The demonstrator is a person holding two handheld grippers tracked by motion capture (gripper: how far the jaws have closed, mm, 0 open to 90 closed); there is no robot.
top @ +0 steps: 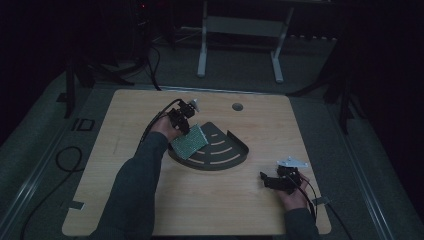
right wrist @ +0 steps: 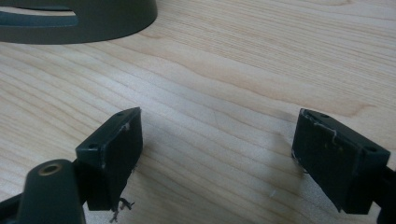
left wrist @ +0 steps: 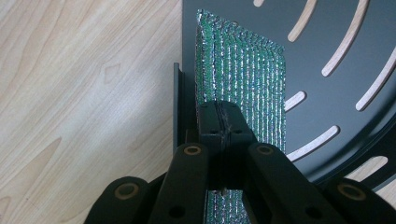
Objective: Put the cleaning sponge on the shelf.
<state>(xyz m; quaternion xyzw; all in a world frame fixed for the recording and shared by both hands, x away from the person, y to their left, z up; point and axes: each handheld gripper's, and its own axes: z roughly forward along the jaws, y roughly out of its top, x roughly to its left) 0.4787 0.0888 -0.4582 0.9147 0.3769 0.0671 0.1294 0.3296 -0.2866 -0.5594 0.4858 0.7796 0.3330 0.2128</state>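
A thin green sheet with a glittery ribbed surface [top: 190,142] hangs tilted over the left part of a dark grey quarter-round slotted tray [top: 235,159]. My left gripper [top: 181,125] is shut on the sheet's upper edge; in the left gripper view its jaws meet on the green sheet [left wrist: 243,88] above the tray floor [left wrist: 327,42], beside the tray's straight wall. My right gripper [top: 266,180] rests low at the table's front right, well apart from the tray. In the right gripper view its gripper [right wrist: 218,158] stands open over bare wood, with the tray's curved rim [right wrist: 93,23] farther off.
The wooden table [top: 150,200] has a round hole [top: 237,106] near its far edge. Cables trail from both grippers. Past the table stand a white frame's legs [top: 202,55] on a dark floor, and the room is dim.
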